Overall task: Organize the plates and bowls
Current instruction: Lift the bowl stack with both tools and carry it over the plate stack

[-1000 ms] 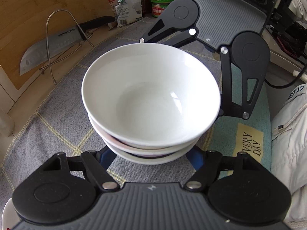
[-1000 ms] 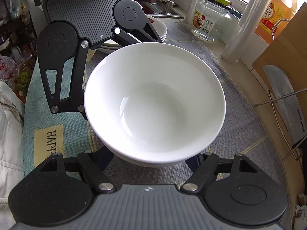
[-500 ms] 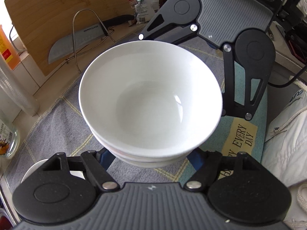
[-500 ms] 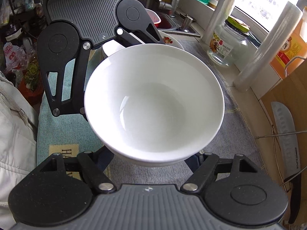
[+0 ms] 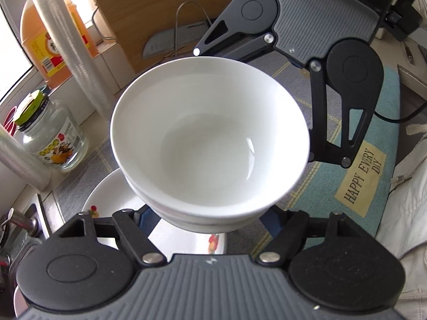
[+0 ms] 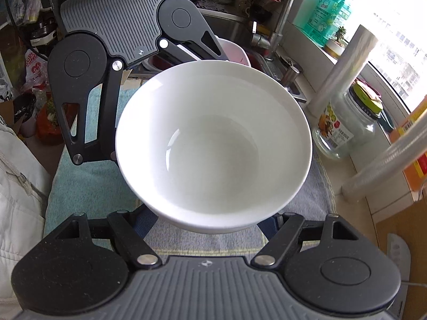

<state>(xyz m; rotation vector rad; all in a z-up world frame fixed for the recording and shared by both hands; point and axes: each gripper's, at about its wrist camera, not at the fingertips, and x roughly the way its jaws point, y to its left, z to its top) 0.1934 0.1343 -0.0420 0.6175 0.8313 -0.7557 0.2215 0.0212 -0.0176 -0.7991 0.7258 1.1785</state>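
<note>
Left wrist view: the left gripper [image 5: 210,221] is clamped on the stack of white bowls [image 5: 210,144] — its blue fingers [image 5: 145,217] reach in under the lowest bowl from either side, and the fingertips are hidden by the stack. The jaws stand as wide as the bowls' lower wall. The stack, at least three rims nested, fills the middle of the view and is held in the air, clear of the counter. Opposite, the right gripper [image 5: 267,56] meets the stack at its far rim. Directly below the bowls and this gripper lies a white plate with a small coloured print [image 5: 106,200] on the grey cloth [image 5: 74,184], near the counter's sink-side edge. Behind it a glass jar with a green lid [image 5: 50,136] stands just beside a roll of clear film [image 5: 72,45], with an orange jug [image 5: 50,32] and a wooden board [image 5: 157,8] at the back edge. A teal mat [image 5: 368,160] lies toward the front edge.

Right wrist view: the right gripper [image 6: 210,221] grips the same stack [image 6: 213,146] from its side — blue fingers [image 6: 144,218] under the bowl, tips out of sight. The left gripper [image 6: 170,53] holds the far side. The bowls hang above the cloth [image 6: 208,240], with the sink [image 6: 240,26] beyond them and the jar [image 6: 347,128] just to the right.
</note>
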